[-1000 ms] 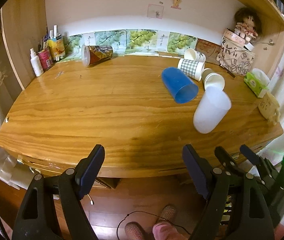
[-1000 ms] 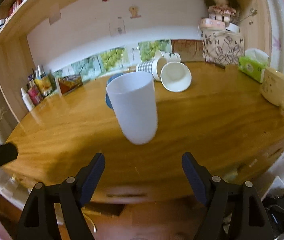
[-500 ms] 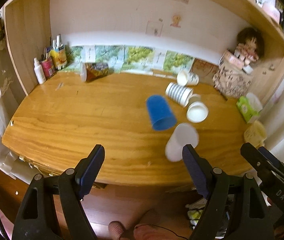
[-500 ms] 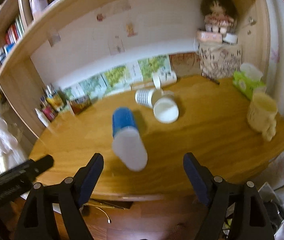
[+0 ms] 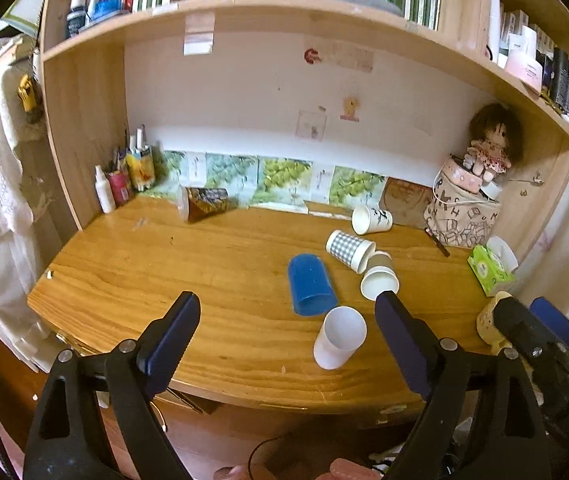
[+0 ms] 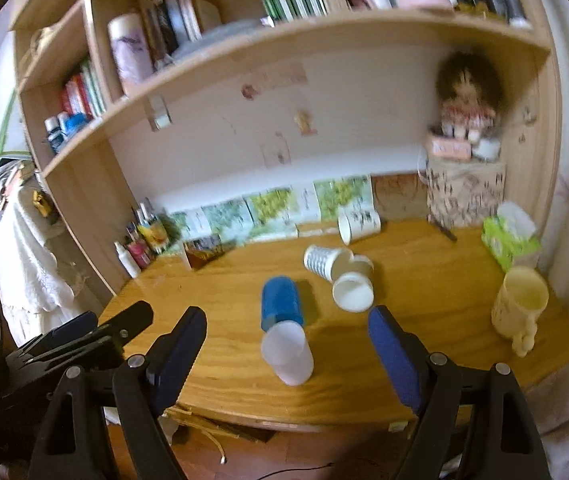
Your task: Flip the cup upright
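1. The left claw [image 5: 286, 336] and the right claw [image 6: 286, 340] are both gaping wide, gripping nothing, hovering off the surface's [image 5: 156, 264] front edge.
2. The white plastic cup [image 5: 339, 337] is standing upright near that edge.
3. Just behind it, a blue cup [image 5: 309, 283] is lying on its side.

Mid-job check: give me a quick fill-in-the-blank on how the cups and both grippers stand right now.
1. The white plastic cup stands ____ near the desk's front edge.
2. The blue cup lies on its ____.
3. The left gripper and the right gripper both have their jaws ____.
4. The yellow mug stands to the ____ of the white plastic cup.

Missing words: upright; side; open; right
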{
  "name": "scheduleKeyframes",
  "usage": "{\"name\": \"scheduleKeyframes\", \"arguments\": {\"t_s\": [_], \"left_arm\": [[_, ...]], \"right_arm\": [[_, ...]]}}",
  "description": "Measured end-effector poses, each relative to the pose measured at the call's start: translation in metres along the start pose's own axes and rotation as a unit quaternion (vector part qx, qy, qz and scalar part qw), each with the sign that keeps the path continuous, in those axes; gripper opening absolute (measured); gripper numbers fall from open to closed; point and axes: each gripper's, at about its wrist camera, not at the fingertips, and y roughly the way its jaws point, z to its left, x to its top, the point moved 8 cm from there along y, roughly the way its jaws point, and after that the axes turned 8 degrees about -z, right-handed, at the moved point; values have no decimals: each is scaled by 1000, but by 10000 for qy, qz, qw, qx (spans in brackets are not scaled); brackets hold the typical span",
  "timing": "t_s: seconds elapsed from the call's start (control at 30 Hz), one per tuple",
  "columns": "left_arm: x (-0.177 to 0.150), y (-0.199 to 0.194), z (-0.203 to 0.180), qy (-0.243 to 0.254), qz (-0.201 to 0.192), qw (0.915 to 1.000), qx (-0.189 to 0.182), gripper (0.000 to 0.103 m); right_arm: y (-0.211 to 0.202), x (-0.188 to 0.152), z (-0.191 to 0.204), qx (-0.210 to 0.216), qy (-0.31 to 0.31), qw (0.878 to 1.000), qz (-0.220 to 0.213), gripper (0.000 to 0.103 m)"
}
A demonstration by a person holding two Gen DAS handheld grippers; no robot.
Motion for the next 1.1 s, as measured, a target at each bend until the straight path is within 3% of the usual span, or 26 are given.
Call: {"name": "scheduleKeyframes", "arguments": {"t_s": [0.07,0.23,0.3,0.6,1.1], "left_arm": [[2,-5,-2,45,-86,9999,25,101],[7,-22,-7,119,-489,9986,162,102],[7,-27,-9,170,-588,9977,277,102],[19,-48,-10,62,-1208,9915,485,102],[25,-34,-23,299,-1270,9908,355,102]], "right_arm": [[-8,5,1,-19,-77,9998,-172,84],[-22,12,-5,-121,-77,9989,-439,93],[-25,11,-8,-115,-57,9987,-491,103],[-40,11,-12,-148,-235,9962,-820,103],[-43,24,-23,-377,-218,9917,-1206,103]]}}
